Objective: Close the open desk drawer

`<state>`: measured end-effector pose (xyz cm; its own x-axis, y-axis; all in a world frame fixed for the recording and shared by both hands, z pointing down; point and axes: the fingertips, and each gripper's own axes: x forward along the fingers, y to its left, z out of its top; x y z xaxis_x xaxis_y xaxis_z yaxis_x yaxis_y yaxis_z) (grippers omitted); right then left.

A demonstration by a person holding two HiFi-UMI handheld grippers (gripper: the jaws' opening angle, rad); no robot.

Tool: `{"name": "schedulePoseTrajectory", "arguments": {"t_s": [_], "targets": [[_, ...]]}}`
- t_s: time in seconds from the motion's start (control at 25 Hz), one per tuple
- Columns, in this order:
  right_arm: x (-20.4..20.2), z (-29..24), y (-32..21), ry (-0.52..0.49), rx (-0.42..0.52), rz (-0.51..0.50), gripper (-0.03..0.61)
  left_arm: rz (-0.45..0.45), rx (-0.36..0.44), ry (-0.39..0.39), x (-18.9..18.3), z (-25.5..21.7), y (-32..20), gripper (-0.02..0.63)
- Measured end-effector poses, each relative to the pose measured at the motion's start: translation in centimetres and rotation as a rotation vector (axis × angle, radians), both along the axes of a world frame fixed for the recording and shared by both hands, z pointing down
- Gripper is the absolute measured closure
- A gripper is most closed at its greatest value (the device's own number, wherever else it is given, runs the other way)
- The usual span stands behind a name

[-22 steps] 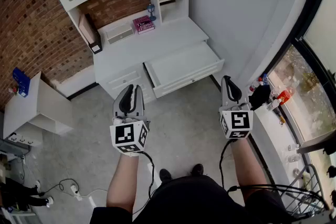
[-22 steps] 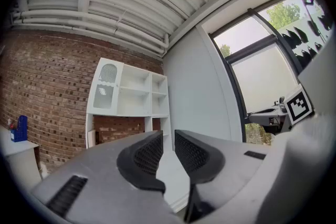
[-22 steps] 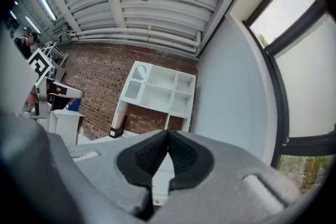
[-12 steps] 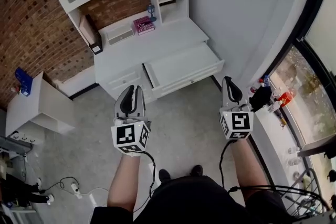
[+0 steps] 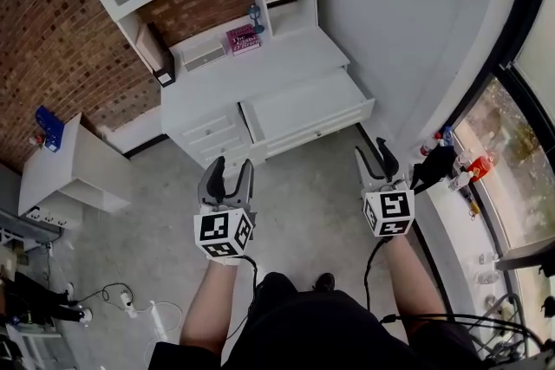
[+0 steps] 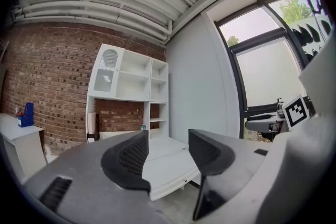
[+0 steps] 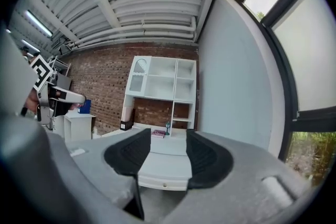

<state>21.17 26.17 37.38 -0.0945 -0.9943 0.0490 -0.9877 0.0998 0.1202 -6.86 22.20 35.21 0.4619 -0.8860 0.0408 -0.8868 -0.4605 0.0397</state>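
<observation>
The drawer (image 5: 305, 107) is seen pulled out of the right half of the front edge of the bench (image 5: 260, 72), over the floor and toward the person. Its long axis runs along that front edge, so a push toward the back edge is judged to be called for. It lies ahead of both tools and well apart from them. The right tool (image 5: 373, 153) is judged the nearer, with the drawer's front panel almost straight before it; the left tool (image 5: 231, 169) stands before the closed small drawers (image 5: 212, 134) at the front left. Both tools are held level with jaws wide and nothing between them; only the distant drawer is framed in each gap. No contents can be made out in the drawer. A pink book (image 5: 241, 39) lies at the bench's back edge.
</observation>
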Motion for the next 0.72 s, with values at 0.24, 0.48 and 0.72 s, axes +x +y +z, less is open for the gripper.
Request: {"name": "schedulePoseTrajectory", "arguments": {"t_s": [0.24, 0.48, 0.72], "targets": [[1.2, 3.6, -2.2, -0.056, -0.068, -0.013, 0.368, -0.046, -0.058, -0.013, -0.4, 2.9, -1.8, 0.379], [1.1, 6.5, -7.1, -0.069, -0.124, 0.001, 0.368, -0.053, -0.092, 0.013, -1.4, 5.8, -7.3, 0.379], [-0.2, 7.9, -14.7, -0.037, -0.177, 0.024, 0.372, -0.030, -0.144, 0.039, -2.7, 8.9, -15.9, 0.379]]}}
